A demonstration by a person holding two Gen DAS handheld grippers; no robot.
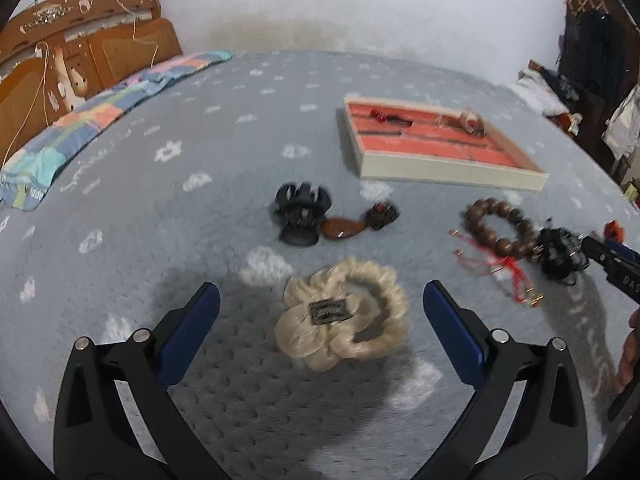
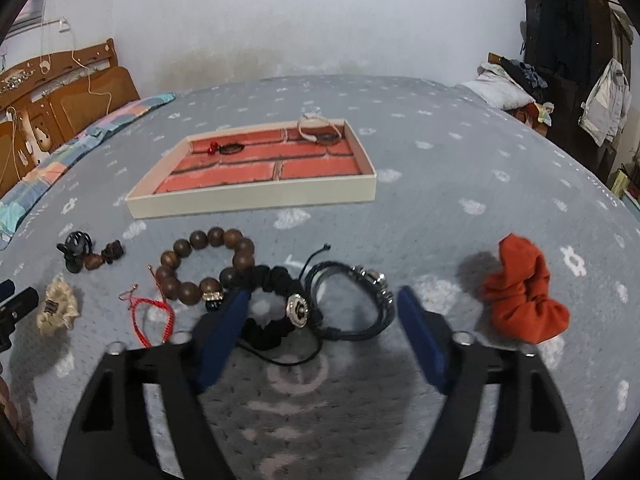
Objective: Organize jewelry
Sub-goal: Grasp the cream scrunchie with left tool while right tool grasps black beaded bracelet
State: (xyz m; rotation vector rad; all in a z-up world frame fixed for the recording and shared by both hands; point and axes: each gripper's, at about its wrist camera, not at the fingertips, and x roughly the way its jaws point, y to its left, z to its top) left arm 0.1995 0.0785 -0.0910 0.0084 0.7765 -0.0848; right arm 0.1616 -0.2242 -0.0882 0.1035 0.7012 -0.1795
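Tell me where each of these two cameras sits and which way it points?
Left wrist: rides the left gripper, looking forward and down over the bed at the cream scrunchie; its own fingers and the person's hand at the right edge show.
Right wrist: rides the right gripper, facing the black scrunchie and dark bracelet; its own fingers show.
Both see the tray, the wooden bead bracelet and the other gripper.
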